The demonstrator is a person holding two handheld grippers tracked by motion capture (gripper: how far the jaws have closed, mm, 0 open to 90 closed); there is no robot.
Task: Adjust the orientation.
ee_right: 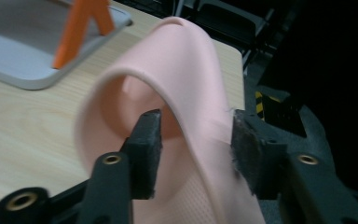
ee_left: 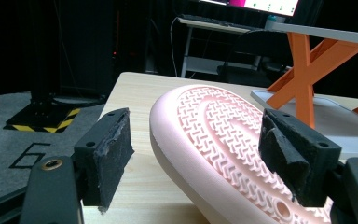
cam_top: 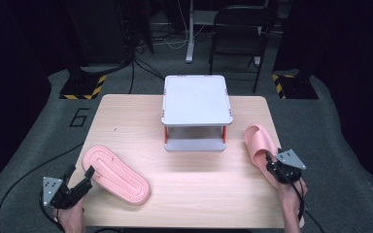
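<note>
A pink slipper (cam_top: 261,150) tilts off the surface (cam_top: 189,189) edge, its strap pinched in the half-closed right hand-held gripper (cam_top: 270,164), apparently so it can be carried to the grey shoe rack (cam_top: 197,99) ahead. The left hand-held gripper (cam_top: 88,175) stands wide open, its jaws straddling the upturned second slipper (cam_top: 116,174) without gripping.

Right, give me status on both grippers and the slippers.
Left gripper open around upturned slipper. Right gripper astride strap of right slipper; contact unclear. Grey rack mid-table, clear of both.
</note>
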